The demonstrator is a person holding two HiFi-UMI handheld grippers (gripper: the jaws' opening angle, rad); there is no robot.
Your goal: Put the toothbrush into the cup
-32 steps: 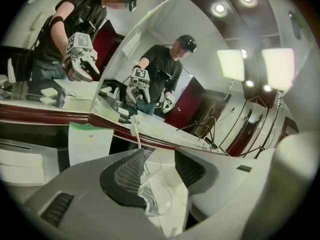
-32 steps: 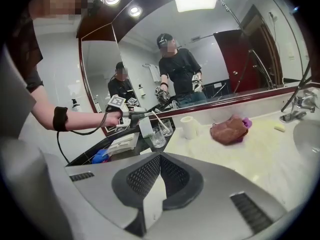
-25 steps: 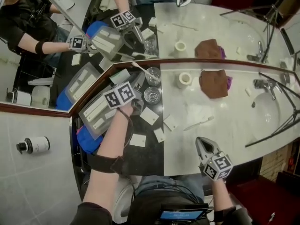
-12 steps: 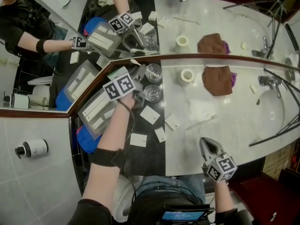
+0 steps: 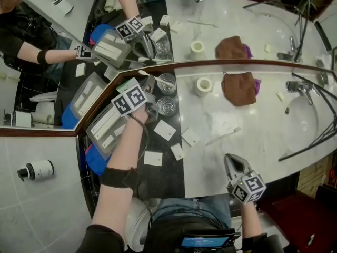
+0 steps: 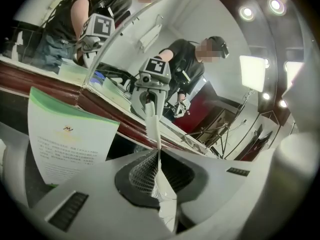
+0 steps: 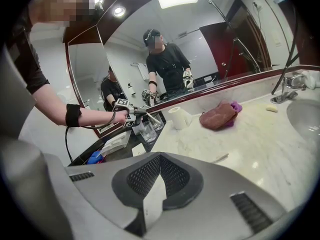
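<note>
My left gripper [image 5: 151, 83] is at the back of the counter by the mirror; its jaws have just been closing. They are shut on a thin white toothbrush [image 6: 151, 115], which sticks out ahead of the left gripper [image 6: 159, 170]. The toothbrush [image 5: 160, 80] slants toward the rear glass cup [image 5: 168, 84]; whether its end is inside I cannot tell. A second glass cup [image 5: 167, 107] stands just in front. My right gripper [image 5: 230, 165] hovers at the counter's near edge, shut and empty. The right gripper view shows the left gripper [image 7: 131, 115] beside the cups [image 7: 148, 129].
A paper roll [image 5: 203, 86] and a brown cloth [image 5: 239, 88] sit on the marble by the mirror. A thin wrapped stick [image 5: 224, 136] lies mid-counter. The sink [image 5: 301, 125] and faucet [image 5: 296, 87] are at the right. White cards [image 5: 165, 130] and a tissue box [image 5: 107, 124] lie on the black part.
The left gripper edged toward the rear cup and its jaws closed on the toothbrush. The right gripper stayed at the near edge.
</note>
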